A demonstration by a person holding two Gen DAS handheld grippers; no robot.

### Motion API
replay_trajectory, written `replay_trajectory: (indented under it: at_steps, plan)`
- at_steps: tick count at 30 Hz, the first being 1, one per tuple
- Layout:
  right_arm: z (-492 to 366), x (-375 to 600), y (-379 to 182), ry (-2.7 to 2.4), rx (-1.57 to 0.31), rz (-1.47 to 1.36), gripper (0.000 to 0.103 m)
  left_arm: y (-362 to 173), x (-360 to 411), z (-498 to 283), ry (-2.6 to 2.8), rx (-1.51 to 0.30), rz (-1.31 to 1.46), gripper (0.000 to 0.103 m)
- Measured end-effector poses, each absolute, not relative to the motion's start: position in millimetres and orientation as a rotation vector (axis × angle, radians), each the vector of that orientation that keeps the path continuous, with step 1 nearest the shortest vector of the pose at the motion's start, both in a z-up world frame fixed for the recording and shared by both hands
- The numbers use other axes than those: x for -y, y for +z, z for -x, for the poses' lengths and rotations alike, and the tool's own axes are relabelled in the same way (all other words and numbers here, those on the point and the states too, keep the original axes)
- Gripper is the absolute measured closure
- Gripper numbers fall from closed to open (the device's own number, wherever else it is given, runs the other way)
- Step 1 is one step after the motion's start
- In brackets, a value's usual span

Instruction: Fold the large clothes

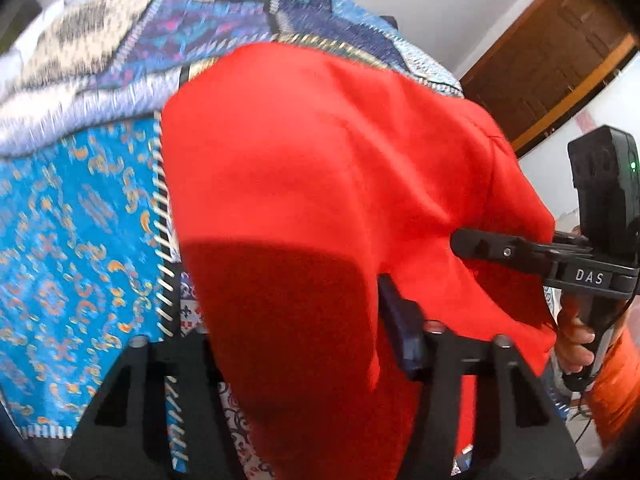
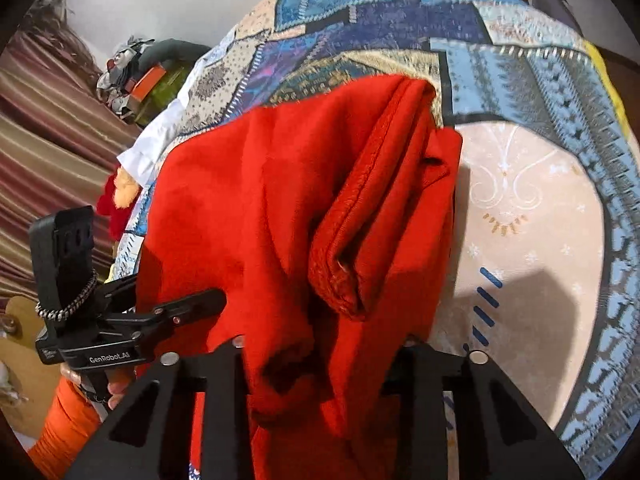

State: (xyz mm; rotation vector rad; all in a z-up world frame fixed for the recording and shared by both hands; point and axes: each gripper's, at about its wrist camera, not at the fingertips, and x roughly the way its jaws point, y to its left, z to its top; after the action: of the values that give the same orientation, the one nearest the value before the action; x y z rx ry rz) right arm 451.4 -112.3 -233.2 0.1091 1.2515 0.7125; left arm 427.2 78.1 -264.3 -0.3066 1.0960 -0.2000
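Observation:
A big red garment (image 1: 320,160) lies bunched on a patchwork bedspread (image 1: 80,220). In the left wrist view my left gripper (image 1: 292,332) has the red cloth filling the gap between its fingers, which press on it. My right gripper (image 1: 460,240) comes in from the right with its tips on the same cloth. In the right wrist view the red garment (image 2: 260,200) shows a folded, hemmed sleeve in the middle. A thick bunch of it is pinched in my right gripper (image 2: 324,344). My left gripper (image 2: 188,304) bites the cloth's left edge.
The bedspread (image 2: 520,200) covers the bed under the garment. A white cloth (image 2: 148,152) and a heap of small items (image 2: 132,76) lie at its far left edge before a striped curtain (image 2: 48,120). A wooden door (image 1: 552,52) stands behind. Orange sleeves (image 1: 612,380) hold the handles.

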Motion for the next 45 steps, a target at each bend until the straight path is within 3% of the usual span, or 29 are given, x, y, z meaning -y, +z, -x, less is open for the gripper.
replay_trajectory:
  at_steps: [6, 18, 25, 35, 45]
  plan:
    - [-433.1, 107.4, -201.3, 0.714, -1.198, -0.073, 0.080, -229.0, -64.4, -405.6, -0.162, -1.045, 0.204, 0.066]
    - [-386.7, 73.0, -120.1, 0.772, -1.088, -0.049, 0.081, -154.1, -109.4, -344.1, -0.098, -0.913, 0.176, 0.067]
    - [-355.5, 25.0, -105.3, 0.821, -1.075, -0.026, 0.081, -140.6, -154.9, -309.1, -0.043, -0.896, 0.181, 0.067]
    - [-327.0, -51.1, -154.5, 0.877, -1.180, 0.004, 0.081, -189.4, -216.7, -276.9, 0.038, -0.985, 0.252, 0.067]
    - [-330.0, -100.9, -248.2, 0.858, -1.336, 0.076, 0.081, -287.9, -253.6, -275.9, 0.070, -1.129, 0.336, 0.065]
